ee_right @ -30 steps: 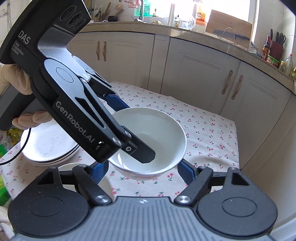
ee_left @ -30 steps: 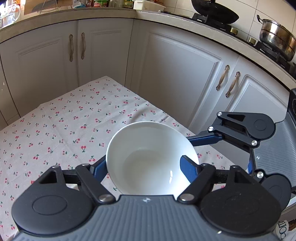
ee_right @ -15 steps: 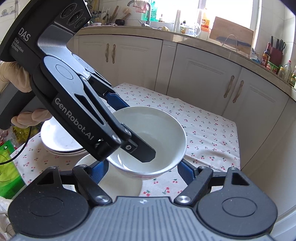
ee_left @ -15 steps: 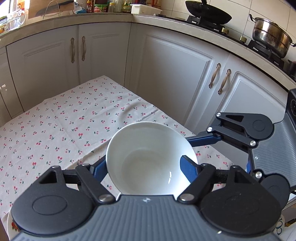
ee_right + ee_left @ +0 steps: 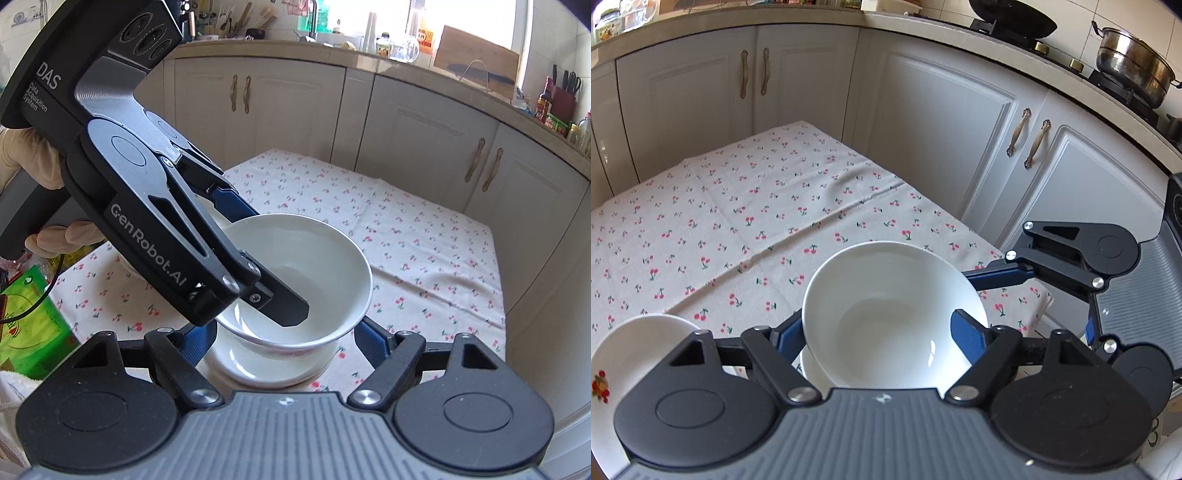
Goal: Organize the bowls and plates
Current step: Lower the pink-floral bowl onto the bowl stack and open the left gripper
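**Mia:** When the two claws were over the table, what job were they doing?

**Ben:** They were stacking. They had one white bowl (image 5: pixel 886 314) up in the air, right above another white dish (image 5: pixel 258 373) that sat on the cherry tablecloth (image 5: pixel 738 221). I think the bowl was meant to go inside that one.

**Mia:** Were the claws squeezing it?

**Ben:** Yes, both were. The left gripper (image 5: pixel 877 330) had one finger inside the bowl and one outside. The right gripper (image 5: pixel 284 343) hugged the bowl from both sides, low down under the rim.

**Mia:** Was the bowl touching the dish below?

**Ben:** It looked just above it, a bit tipped. I could not tell if they touched.

**Mia:** So what did the next move need?

**Ben:** I think it had to go straight down, slow, with the bowl lined up over the dish. Then both claws had to let go.

**Mia:** How were the hands?

**Ben:** Both claws pointed down at a slant and met at the bowl from two sides. A gloved hand (image 5: pixel 33 155) held the left handle.
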Motion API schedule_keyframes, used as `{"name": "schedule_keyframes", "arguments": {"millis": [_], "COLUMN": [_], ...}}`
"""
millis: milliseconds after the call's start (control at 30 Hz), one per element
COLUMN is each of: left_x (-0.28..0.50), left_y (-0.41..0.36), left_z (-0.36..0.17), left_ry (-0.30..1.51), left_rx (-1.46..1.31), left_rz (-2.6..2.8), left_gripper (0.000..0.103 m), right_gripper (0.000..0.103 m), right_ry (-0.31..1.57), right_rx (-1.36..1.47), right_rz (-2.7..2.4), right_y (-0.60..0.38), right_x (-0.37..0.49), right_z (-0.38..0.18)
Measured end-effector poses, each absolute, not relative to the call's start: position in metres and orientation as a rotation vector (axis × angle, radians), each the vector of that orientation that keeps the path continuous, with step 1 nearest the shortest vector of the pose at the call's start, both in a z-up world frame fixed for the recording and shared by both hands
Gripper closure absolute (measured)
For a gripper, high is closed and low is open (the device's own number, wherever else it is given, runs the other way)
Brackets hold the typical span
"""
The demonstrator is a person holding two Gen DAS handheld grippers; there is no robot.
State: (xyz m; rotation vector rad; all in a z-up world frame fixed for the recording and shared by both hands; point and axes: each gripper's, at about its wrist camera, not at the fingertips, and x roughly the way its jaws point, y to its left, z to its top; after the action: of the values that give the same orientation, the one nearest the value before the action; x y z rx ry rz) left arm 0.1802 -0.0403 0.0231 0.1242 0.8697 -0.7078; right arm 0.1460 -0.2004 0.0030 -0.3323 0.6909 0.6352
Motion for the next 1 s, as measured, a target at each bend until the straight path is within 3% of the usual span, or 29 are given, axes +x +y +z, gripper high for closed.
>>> {"name": "schedule_keyframes", "arguments": {"millis": [1000], "left_x": [0.180], "left_y": [-0.039], "left_z": [0.007], "left_ry": [0.888], "left_rx": [0.141], "left_rz": [-0.715], "left_gripper": [0.022], "right_gripper": [0.018], "right_ry": [0.747], "right_rx": [-0.302], "right_rz": [0.647], "right_y": [-0.198], "right_x": [0.150], "right_z": [-0.011]}}
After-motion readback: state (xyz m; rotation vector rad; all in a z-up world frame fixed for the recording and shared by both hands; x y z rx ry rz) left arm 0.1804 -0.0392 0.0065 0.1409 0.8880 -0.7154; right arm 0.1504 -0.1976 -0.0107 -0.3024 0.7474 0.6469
